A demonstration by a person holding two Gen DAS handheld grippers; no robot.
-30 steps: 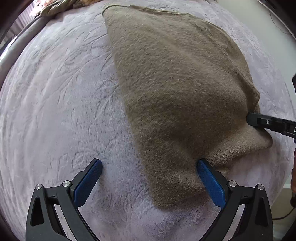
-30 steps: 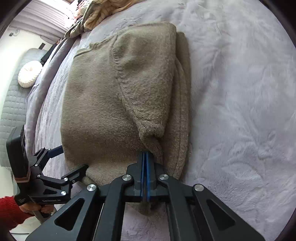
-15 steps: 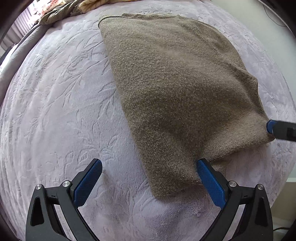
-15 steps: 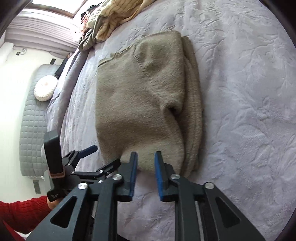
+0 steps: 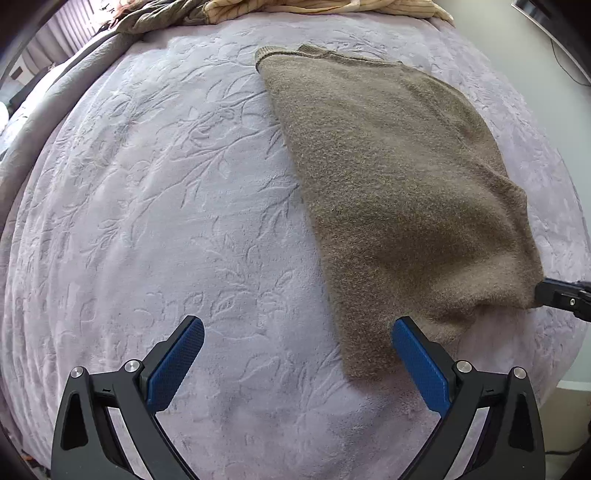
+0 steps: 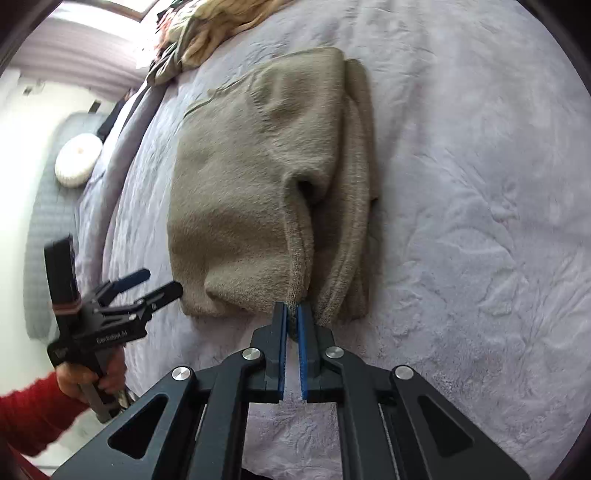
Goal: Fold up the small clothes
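Right wrist view: the right tool (image 6: pixel 291 308) is nearest, its blue pads (image 6: pixel 282 332) nearly together and pinching a hem edge of the brown sweater (image 6: pixel 258 177); a dark sliver of knit shows between the pads. The log trace reads as jaws closing, knit between them. Pinched edge rises slightly off the bed (image 6: pixel 480 184).

Sweater lies partly folded on the lavender embossed bedspread, one layer doubled over along its right side, a sleeve opening visible mid-garment. Left of the sweater's near corner: the left tool (image 6: pixel 147 282), held by a hand (image 6: pixel 92 373) in a red sleeve (image 6: pixel 33 413), fingers spread, close to the fabric but not touching it.

Left wrist view: the left tool (image 5: pixel 295 347) stands wide open, nothing between its blue pads (image 5: pixel 177 365). Right pad sits over the sweater's (image 5: pixel 399 192) near corner; contact cannot be confirmed. The right tool's tip (image 5: pixel 561 299) meets the sweater's right corner at frame edge.

Far: a pile of other clothes (image 5: pixel 295 7) at the head of the bed; a round white cushion (image 6: pixel 78 160) beside the bed, against a grey quilted panel.
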